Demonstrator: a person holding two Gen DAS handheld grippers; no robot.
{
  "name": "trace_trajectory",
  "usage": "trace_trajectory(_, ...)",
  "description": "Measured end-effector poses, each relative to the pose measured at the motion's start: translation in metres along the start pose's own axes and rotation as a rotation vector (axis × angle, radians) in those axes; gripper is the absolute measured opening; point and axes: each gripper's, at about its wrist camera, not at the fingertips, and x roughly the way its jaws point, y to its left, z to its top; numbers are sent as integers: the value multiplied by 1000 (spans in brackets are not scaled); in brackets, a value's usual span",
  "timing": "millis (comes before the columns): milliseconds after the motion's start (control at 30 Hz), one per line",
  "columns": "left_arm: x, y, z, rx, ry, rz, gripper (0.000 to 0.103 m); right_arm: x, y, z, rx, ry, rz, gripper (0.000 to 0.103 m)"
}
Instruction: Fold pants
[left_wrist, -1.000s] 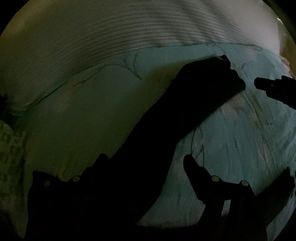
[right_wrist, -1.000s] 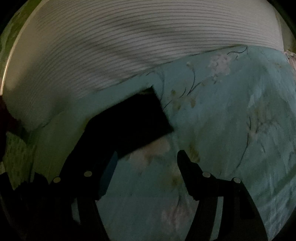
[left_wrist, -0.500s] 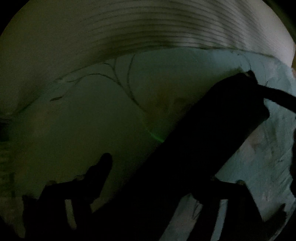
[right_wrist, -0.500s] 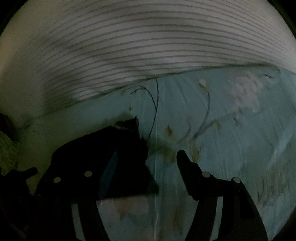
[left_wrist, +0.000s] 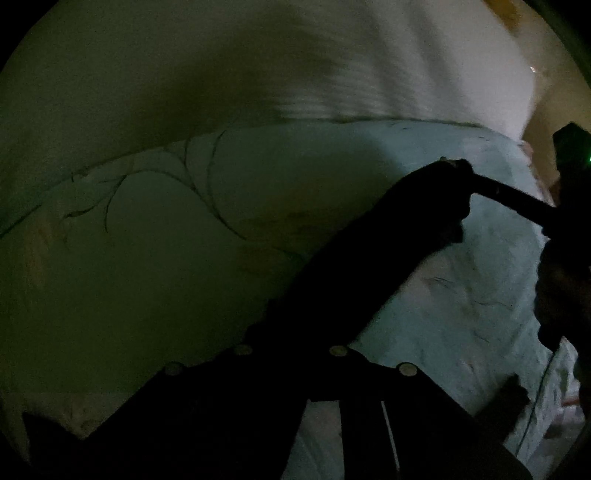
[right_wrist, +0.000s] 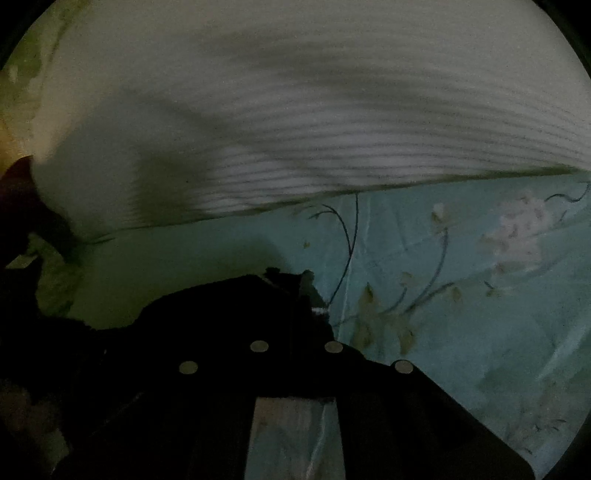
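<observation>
The scene is very dark. The black pants (left_wrist: 388, 251) run as a long strip from my left gripper (left_wrist: 291, 332) up to the right across the light blue floral bedsheet (left_wrist: 184, 258). My left gripper is shut on the pants' near end. The right gripper shows in the left wrist view (left_wrist: 465, 173), pinching the strip's far end. In the right wrist view my right gripper (right_wrist: 295, 295) is shut on the black pants (right_wrist: 221, 306), which bunch to its left over the sheet (right_wrist: 443, 295).
A white striped pillow or cover (right_wrist: 314, 129) lies along the back of the bed, also in the left wrist view (left_wrist: 258, 66). The person's dark arm (left_wrist: 565, 277) fills the right edge. A patterned cloth (right_wrist: 55, 277) lies at far left.
Both grippers went from open to shut, each closing on an end of the pants. The fabric between them now stretches taut and looks lifted off the sheet.
</observation>
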Motion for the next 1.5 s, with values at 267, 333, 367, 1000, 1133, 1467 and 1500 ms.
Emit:
trace_trajectory(267,-51,-37,-35,129,-23,-92,7,-78,-10,-33,-24,-25,44,3)
trace_trajectory(333,-57,-44,-47,145,-18,-116,7,-94,-10,-46,-21,-30,44,3)
trace_trajectory(367,-58,-53,-54,155,-11,-132,7,-97,-13,-50,-21,-28,41,3)
trace_trajectory(1000,-78,-105,-163,333,71,-209,7,-153,33,-194,-295,128,-74,3)
trace_trajectory(1133,-69,-111,-181,360,107,-214,7,-147,38,-221,-367,210,-110,3)
trace_trajectory(1467,-60,-107,-212,298,142,-181,11,-142,44,-254,-347,273,-123,3)
trace_trajectory(1500,-61,-105,-215,286,140,-182,11,-142,43,-255,-340,278,-126,3)
